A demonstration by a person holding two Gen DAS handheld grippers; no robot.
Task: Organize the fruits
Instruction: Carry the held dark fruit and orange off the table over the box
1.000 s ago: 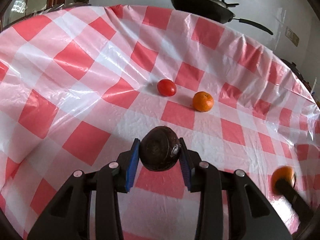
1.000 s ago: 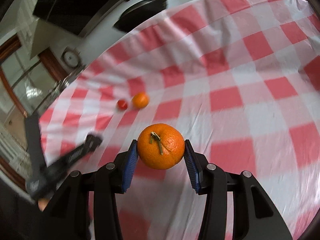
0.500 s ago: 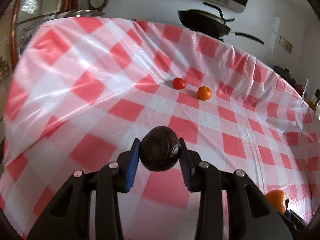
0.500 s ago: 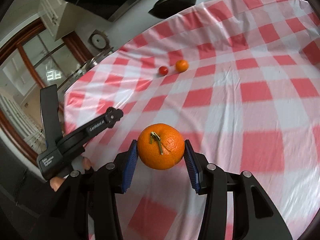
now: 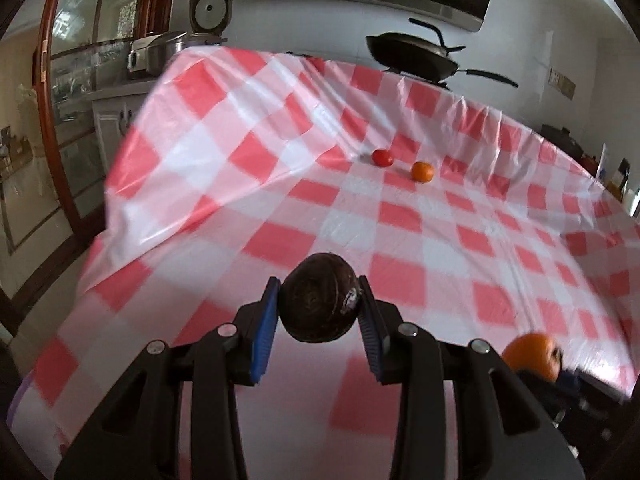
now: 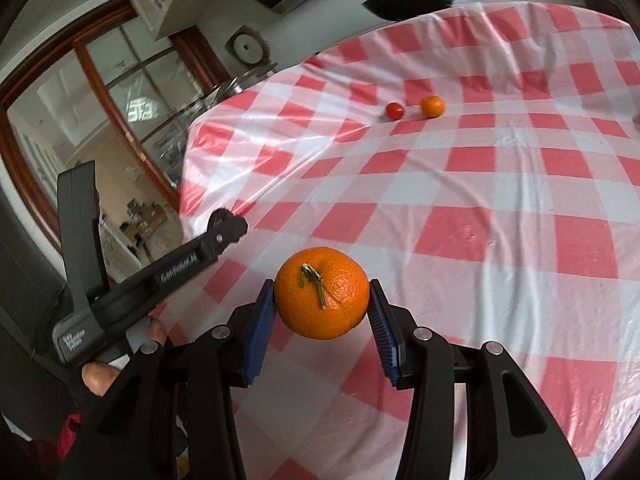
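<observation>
My left gripper (image 5: 318, 312) is shut on a dark brown round fruit (image 5: 320, 296) and holds it above the near part of the checked table. My right gripper (image 6: 322, 312) is shut on an orange with a green stem (image 6: 324, 294), also above the near table. The orange shows in the left wrist view (image 5: 532, 354) at the lower right. A small red tomato (image 5: 382, 157) and a small orange (image 5: 423, 171) lie side by side far up the table; they also show in the right wrist view, the tomato (image 6: 395, 110) left of the small orange (image 6: 433, 106).
The table wears a red and white checked plastic cloth (image 5: 400, 216). A black pan (image 5: 412, 56) stands behind its far edge. A metal pot (image 5: 156, 54) and a cabinet are at the far left. The left gripper's body (image 6: 140, 280) is at the left in the right wrist view.
Both grippers have pulled back and up from the table with their fruit still held. The tomato and small orange now look farther away and have not moved.
</observation>
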